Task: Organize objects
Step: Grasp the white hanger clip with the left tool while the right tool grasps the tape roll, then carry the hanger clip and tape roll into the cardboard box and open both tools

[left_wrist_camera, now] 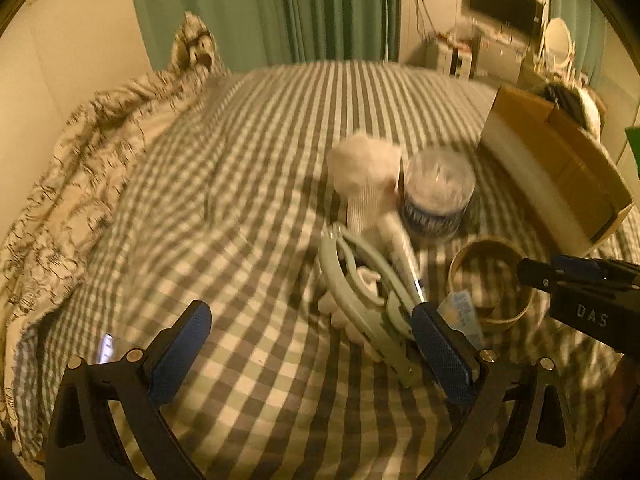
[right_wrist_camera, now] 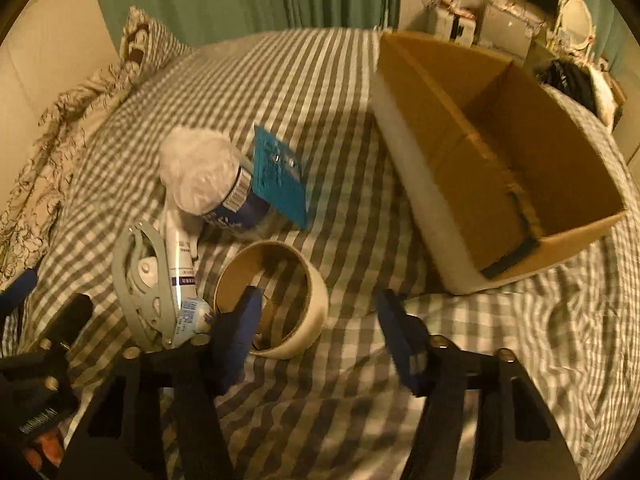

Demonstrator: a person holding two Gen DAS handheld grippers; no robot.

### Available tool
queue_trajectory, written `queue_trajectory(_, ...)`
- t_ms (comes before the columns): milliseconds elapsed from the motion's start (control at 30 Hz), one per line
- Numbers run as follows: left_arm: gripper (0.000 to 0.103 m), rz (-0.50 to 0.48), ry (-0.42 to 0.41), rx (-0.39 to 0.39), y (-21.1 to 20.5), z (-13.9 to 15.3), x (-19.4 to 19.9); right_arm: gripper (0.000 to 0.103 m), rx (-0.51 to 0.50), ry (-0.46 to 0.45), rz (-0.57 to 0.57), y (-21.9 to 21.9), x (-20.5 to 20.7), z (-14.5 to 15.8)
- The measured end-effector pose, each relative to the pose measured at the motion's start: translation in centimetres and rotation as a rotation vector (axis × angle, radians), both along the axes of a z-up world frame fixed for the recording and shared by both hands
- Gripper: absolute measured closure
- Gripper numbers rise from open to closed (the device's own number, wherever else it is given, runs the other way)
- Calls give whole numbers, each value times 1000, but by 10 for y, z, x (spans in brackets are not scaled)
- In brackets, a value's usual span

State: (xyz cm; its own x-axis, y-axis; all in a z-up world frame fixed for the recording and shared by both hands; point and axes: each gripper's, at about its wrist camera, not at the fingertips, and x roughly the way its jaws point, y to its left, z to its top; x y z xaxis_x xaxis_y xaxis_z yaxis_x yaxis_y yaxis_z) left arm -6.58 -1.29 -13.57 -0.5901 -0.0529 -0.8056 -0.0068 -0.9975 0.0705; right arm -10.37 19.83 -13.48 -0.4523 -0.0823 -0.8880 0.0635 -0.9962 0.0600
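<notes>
On a checked bed lie a grey tape dispenser (left_wrist_camera: 360,292) (right_wrist_camera: 144,280), a white tube (right_wrist_camera: 180,256), a clear round tub with a dark label (left_wrist_camera: 436,196) (right_wrist_camera: 224,192), a blue card (right_wrist_camera: 278,178) and a roll of tape (left_wrist_camera: 492,284) (right_wrist_camera: 276,296). An open cardboard box (right_wrist_camera: 496,152) (left_wrist_camera: 560,168) stands to the right. My left gripper (left_wrist_camera: 312,344) is open, its right finger beside the dispenser. My right gripper (right_wrist_camera: 320,320) is open and empty, its left finger over the tape roll's rim.
A rumpled patterned duvet (left_wrist_camera: 80,168) and a pillow (right_wrist_camera: 140,44) lie along the bed's left side. Green curtains (left_wrist_camera: 280,8) hang behind. A dresser with a screen (left_wrist_camera: 504,4) and a mirror stands at the far right.
</notes>
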Motion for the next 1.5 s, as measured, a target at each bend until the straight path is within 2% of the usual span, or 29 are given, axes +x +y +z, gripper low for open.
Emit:
queue_trajectory(67, 11, -5, -52, 8, 2, -11, -8, 70, -5, -50, 30, -7, -11, -13)
queue_trajectory(167, 12, -25, -93, 20, 8, -21, -15, 84, 19, -81, 33, -12, -19, -25)
queue_trajectory(233, 12, -29, -107, 29, 11, -24, -23, 90, 6, -61, 27, -10, -17, -22)
queue_trajectory(300, 12, -25, -122, 40, 12, -28, -33, 90, -20, -36, 23, -8, -13, -18)
queue_trajectory(333, 15, -23, -130, 42, 14, -30, -37, 91, -24, -27, 20, -7, -11, -17)
queue_trajectory(467, 48, -70, -179, 95, 19, -40, -46, 91, -28, -20, 14, -7, -10, -19)
queue_trajectory(500, 51, -84, -170, 102, 19, -39, -43, 91, -27, -19, 13, -8, -11, -20)
queue_trajectory(567, 66, -90, -153, 108, 17, -35, -38, 92, -23, -15, 11, -9, -11, -18)
queue_trajectory(667, 78, -110, -127, 165, 10, -25, -30, 92, -15, 4, 8, -2, -5, -9)
queue_trajectory(733, 84, -122, -119, 164, 12, -19, -24, 94, -4, 24, 7, -2, -3, -3)
queue_trajectory(767, 92, -132, -111, 163, 12, -15, -19, 95, 0, 37, 7, -2, 0, 1)
queue_trajectory(1033, 95, -161, -61, 146, 7, 12, 2, 99, 16, 128, 31, -2, 24, 30)
queue_trajectory(1133, 95, -154, -5, 114, 8, 34, 8, 99, 35, 165, 37, 3, 38, 46)
queue_trajectory(1333, 95, -209, 111, 95, 27, 89, 8, 99, 77, 268, 36, 12, 50, 93)
queue_trajectory(1500, 95, -293, 172, 114, 64, 127, -9, 99, 101, 363, 1, 43, 45, 146)
